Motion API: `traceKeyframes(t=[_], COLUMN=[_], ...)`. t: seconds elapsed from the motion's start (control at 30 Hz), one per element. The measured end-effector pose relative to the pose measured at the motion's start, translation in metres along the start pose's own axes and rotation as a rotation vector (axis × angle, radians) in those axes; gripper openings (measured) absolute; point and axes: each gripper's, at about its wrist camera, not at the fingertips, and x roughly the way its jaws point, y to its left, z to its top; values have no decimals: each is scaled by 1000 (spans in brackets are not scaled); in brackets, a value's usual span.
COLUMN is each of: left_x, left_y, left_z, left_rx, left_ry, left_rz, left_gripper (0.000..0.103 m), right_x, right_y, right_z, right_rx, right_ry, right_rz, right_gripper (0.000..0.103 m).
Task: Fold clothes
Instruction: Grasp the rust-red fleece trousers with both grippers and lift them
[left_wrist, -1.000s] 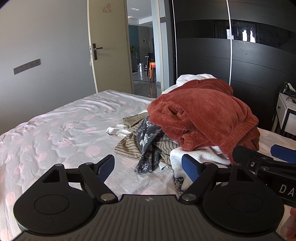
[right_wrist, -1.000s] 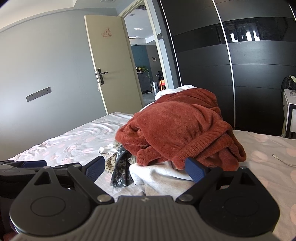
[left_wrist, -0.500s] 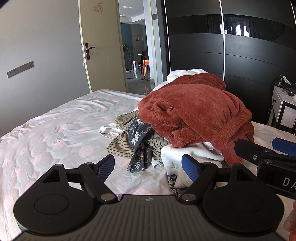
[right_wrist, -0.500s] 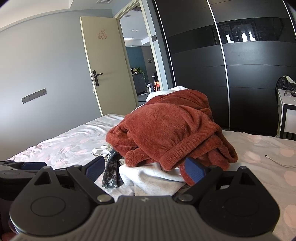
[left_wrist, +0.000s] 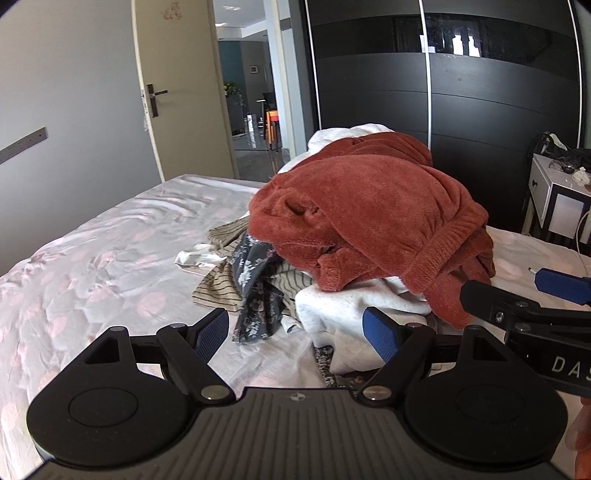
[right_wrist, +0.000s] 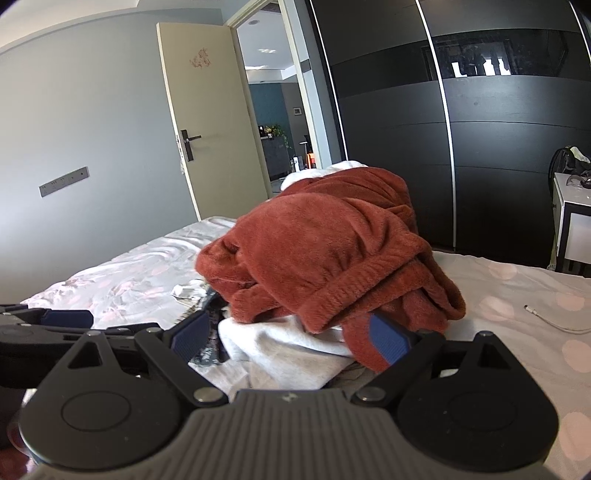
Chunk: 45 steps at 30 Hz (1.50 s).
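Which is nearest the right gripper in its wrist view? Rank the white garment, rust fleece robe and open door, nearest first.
From the right gripper:
1. White garment, between the fingers, low in the pile.
2. Rust fleece robe, atop the pile, just behind.
3. Open door, far left, past the bed.

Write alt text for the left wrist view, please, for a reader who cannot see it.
A rust-red fleece robe tops a pile of unfolded clothes on a pink-dotted bed sheet, over a white garment, a striped top and a dark floral piece. The open left gripper points at the pile, holding nothing.
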Motion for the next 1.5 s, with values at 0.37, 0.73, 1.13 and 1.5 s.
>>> traceKeyframes(t=[0.37, 0.73, 1.13, 1.5], left_x=[54, 120, 166, 98], left_y=[-28, -37, -34, 38], left_z=[22, 63, 84, 102], left_rx=[58, 21, -40, -112], left_ry=[68, 88, 165, 29], left_rz=[-100, -148, -215, -137], left_gripper=[79, 79, 29, 3], right_x=[37, 109, 183, 138], right_y=[-59, -100, -92, 8], right_z=[7, 32, 79, 89], right_rx=[26, -31, -95, -169], right_ry=[31, 88, 175, 135], right_rz=[-120, -181, -74, 225], right_gripper=[93, 94, 64, 28])
